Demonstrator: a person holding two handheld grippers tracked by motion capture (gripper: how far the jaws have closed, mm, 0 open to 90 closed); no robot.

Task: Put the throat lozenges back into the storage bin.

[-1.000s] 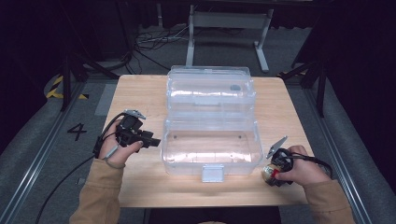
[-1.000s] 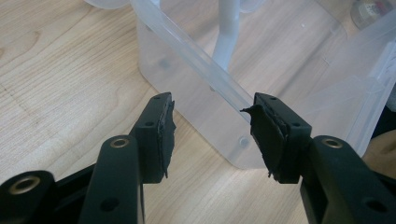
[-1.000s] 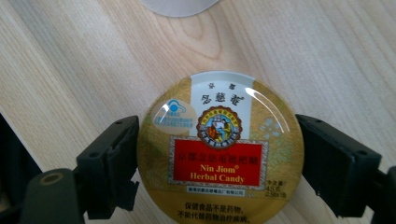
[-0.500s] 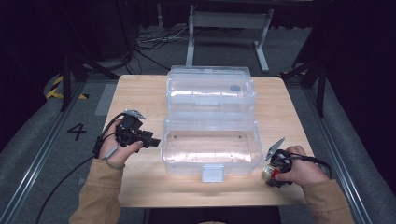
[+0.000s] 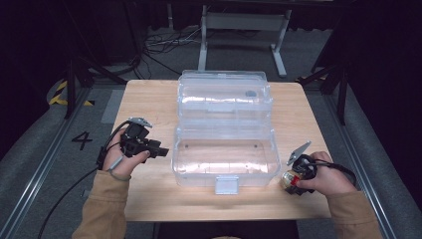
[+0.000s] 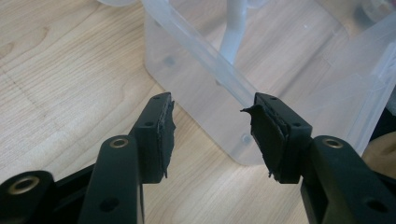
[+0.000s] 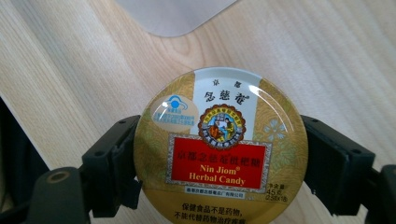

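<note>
A clear plastic box (image 5: 225, 155) stands open at the middle of the wooden table (image 5: 149, 102), its lid (image 5: 224, 97) folded back. My left gripper (image 5: 160, 149) is open just left of the box, its jaws pointing at the near left corner (image 6: 243, 140); nothing lies between the jaws of my left gripper (image 6: 212, 105). At the front right of the table, my right gripper (image 5: 292, 179) is shut on a round gold candy tin (image 5: 286, 180). The tin (image 7: 219, 154) has a red "Nin Jiom Herbal Candy" label and sits low over the wood between the jaws of my right gripper (image 7: 220, 128).
The box's front latch tab (image 5: 226, 185) sticks out toward the table's near edge, and a translucent tab (image 7: 173, 16) lies just beyond the tin. Bare wood runs along both sides of the box. Cables and a metal stand (image 5: 244, 25) lie on the floor behind.
</note>
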